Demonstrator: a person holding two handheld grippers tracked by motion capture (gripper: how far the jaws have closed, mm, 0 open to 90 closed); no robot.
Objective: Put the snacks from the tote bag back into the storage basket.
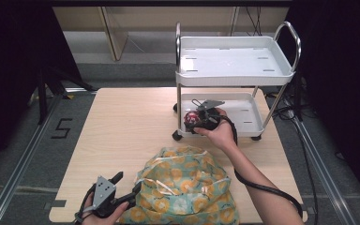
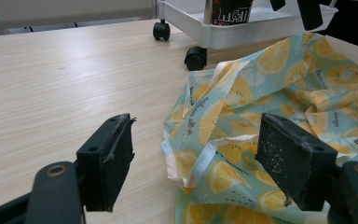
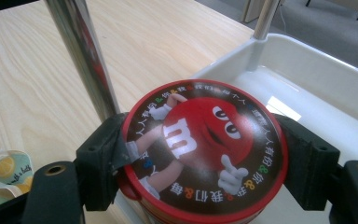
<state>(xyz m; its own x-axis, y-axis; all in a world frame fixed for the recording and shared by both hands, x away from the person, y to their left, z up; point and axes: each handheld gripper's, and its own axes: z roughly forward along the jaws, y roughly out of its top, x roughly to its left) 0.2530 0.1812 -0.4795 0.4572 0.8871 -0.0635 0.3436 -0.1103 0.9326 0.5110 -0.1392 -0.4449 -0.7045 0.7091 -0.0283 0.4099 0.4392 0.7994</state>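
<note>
Candy tin point(image 3: 203, 149) with the red lid is sitting between the jaws of your right gripper point(image 1: 198, 117), so start your scan at the left and work across to it. At about seven o'clock on the table point(image 1: 122, 126), your left gripper point(image 1: 126, 187) is resting with its jaws spread wide, and in the left gripper view nothing is pressing on its pads. One jaw is lying at the edge of the lemon-print bag point(image 1: 187, 187), which is slumping at six o'clock on the table, and the other is sitting over bare wood. Moving right, your right hand point(image 1: 222, 133) is reaching to about one o'clock, where the white cart point(image 1: 234, 70) is standing on the table's far edge. There your right gripper is pinching the tin from both sides, holding it at the near left corner of the cart's lower shelf point(image 1: 248, 115), just beside a chrome post point(image 3: 81, 56).
</note>
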